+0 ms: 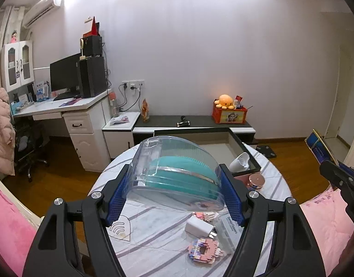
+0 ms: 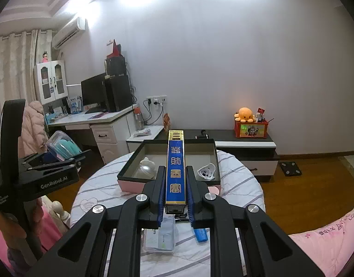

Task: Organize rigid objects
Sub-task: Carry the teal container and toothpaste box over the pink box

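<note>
left gripper [image 1: 174, 191]: clamping its blue pads onto both sides of a clear domed plastic case with a teal ribbed pad inside [image 1: 177, 173], holding it up off the table

right gripper [image 2: 175, 194]: squeezing tight on a long narrow blue box with gold trim and gold characters [image 2: 175, 170], box pointing straight out ahead along the fingers, also lifted

round table with the white striped cloth [image 1: 154, 230]: sitting under both grippers

open shallow dark-rimmed pink-sided box [image 2: 130, 161]: resting at the far edge of the table, holding a white rounded thing [image 2: 145, 168] on its left and a small white-and-dark piece [image 2: 207, 170] on its right

loose bits on the cloth: white charger cube [image 1: 200, 227], pink pixel-block figure [image 1: 203, 250], rose-gold round lid [image 1: 256, 181] just beside the box, small blue stick [image 2: 201, 234], clear packet [image 2: 163, 237], all lying under the raised grippers

background: orange plush octopus [image 2: 245, 114] sitting on a red crate [image 2: 250, 130] on the low cabinet, well apart from the table
</note>
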`<state>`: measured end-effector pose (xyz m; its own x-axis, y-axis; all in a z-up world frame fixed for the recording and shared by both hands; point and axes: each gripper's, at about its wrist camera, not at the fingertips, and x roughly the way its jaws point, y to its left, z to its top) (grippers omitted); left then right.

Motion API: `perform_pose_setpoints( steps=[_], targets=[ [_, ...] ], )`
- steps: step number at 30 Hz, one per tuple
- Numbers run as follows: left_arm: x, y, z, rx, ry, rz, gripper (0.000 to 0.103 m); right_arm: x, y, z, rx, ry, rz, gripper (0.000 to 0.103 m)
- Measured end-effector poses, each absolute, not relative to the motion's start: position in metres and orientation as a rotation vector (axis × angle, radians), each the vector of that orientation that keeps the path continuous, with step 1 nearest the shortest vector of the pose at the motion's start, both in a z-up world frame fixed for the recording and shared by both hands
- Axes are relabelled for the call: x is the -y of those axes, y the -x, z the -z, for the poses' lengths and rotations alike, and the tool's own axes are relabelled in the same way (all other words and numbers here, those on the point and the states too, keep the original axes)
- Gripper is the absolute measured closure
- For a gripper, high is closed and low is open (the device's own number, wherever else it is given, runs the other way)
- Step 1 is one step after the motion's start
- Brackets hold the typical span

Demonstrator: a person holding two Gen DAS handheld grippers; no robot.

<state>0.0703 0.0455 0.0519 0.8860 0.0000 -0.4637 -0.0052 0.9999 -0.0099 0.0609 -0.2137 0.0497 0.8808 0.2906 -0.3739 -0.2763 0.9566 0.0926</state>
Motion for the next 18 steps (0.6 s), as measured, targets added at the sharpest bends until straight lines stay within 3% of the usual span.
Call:
perform_pose_setpoints(
  steps=[18],
  targets=[
    [-0.039,-0.103,-0.045,-0.51,-0.005,-0.003,0.029,0.212,-0.077,-0.047,-0.412,-0.026,-0.291,0.087]
  ],
)
